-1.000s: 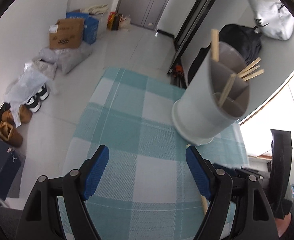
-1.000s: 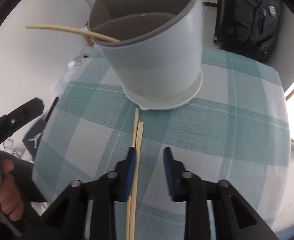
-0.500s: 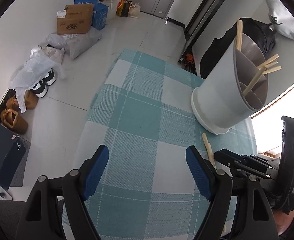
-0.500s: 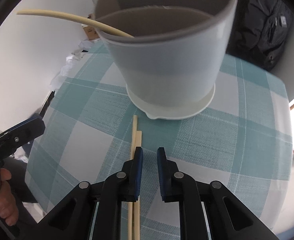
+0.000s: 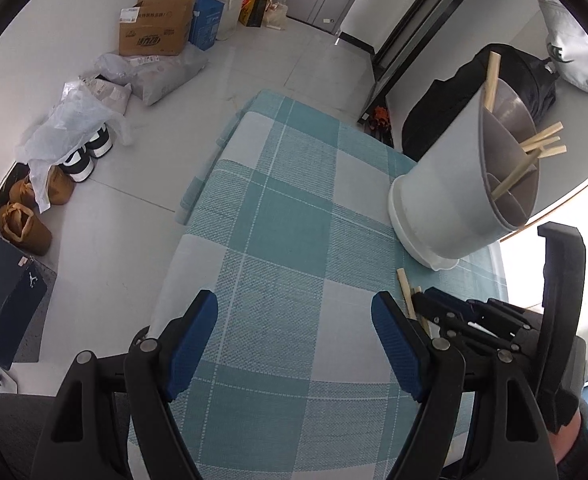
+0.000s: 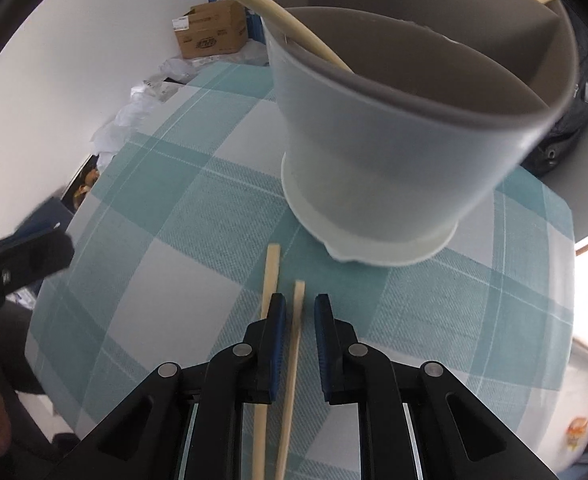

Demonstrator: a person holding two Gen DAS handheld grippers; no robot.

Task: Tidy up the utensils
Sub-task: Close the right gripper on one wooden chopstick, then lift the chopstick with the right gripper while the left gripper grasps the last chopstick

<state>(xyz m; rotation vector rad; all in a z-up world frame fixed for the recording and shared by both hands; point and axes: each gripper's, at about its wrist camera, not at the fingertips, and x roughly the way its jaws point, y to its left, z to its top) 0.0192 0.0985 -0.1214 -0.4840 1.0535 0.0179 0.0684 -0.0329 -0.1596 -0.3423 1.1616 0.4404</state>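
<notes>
A grey divided utensil holder [image 5: 466,184] stands on the teal checked tablecloth [image 5: 294,240], with several wooden chopsticks [image 5: 534,152] in it; it fills the top of the right wrist view [image 6: 398,152]. Two loose chopsticks lie on the cloth before it. My right gripper [image 6: 298,312] is nearly closed around one chopstick [image 6: 296,344], with gaps on both sides; the other chopstick [image 6: 269,280] lies just left of the left finger. My left gripper [image 5: 294,328] is wide open and empty above the cloth, left of the right gripper [image 5: 446,308].
The table's left edge drops to a tiled floor with cardboard boxes [image 5: 153,32], bags and shoes [image 5: 81,156]. A black backpack [image 5: 510,80] sits behind the holder. A bright window edge lies at the right.
My right gripper narrowed and moved forward toward the holder, so one chopstick now lies between its fingers. The left gripper pulled back and stayed open.
</notes>
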